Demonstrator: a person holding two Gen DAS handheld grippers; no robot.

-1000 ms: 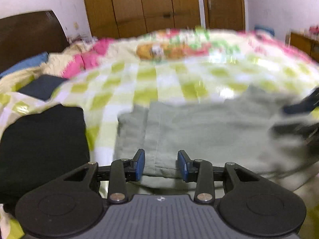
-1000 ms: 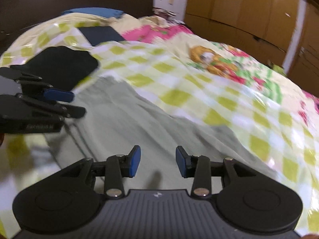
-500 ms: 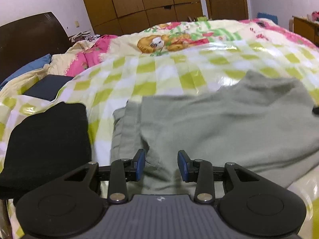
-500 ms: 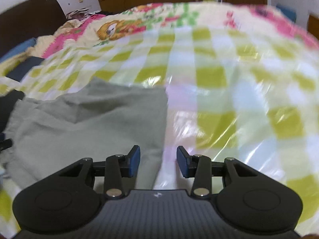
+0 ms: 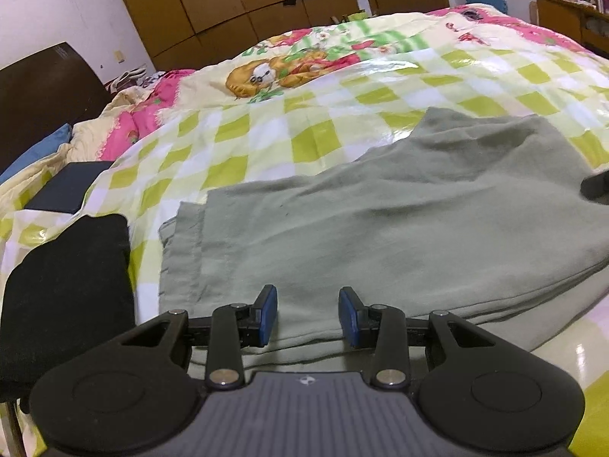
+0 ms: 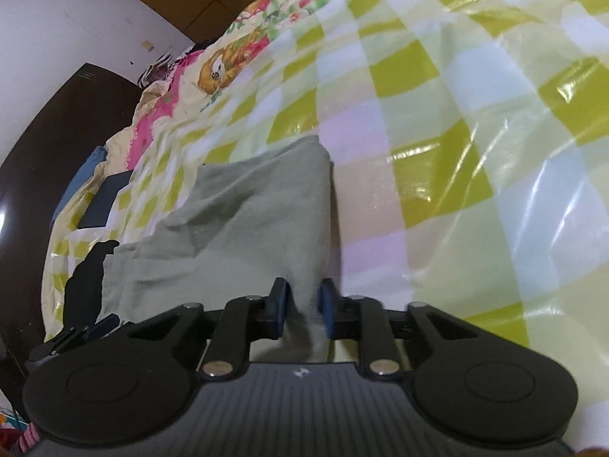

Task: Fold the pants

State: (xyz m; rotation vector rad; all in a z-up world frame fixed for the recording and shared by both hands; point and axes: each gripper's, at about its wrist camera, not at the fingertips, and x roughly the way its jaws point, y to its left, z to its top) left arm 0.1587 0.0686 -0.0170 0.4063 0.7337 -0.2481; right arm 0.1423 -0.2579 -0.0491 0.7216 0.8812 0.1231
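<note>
No brand name or readable writing shows anywhere; the only mark is a small pale emblem on the ribbed grey housing of each gripper, at 6 o'clock in both wrist views, too small to read.

The grey-green pants lie spread flat on a bed cover checked in lime green and white, with a cartoon animal print farther up at 12 o'clock. In the left wrist view the pants fill the middle of the picture from 9 o'clock across to 3 o'clock, with a stitched hem or band at their 9 o'clock end.

The left gripper sits at the near edge of the pants, at 6 o'clock. Its blue pads stand apart, with the cloth's near edge lying between and just beyond them; whether the pads touch the cloth I cannot tell.

In the right wrist view the picture is rolled, and the pants run from the centre toward 9 o'clock. The right gripper is at the pants' side edge, at 6 o'clock, and its jaws are closing with a bunched fold of the fabric standing between the blue pads and touching both.

A black folded garment lies at 8 o'clock of the pants, just beside them but apart. A dark blue flat item lies beyond it at 9 o'clock. Brown wardrobe doors stand at 12 o'clock, and a dark headboard at 10 o'clock.
</note>
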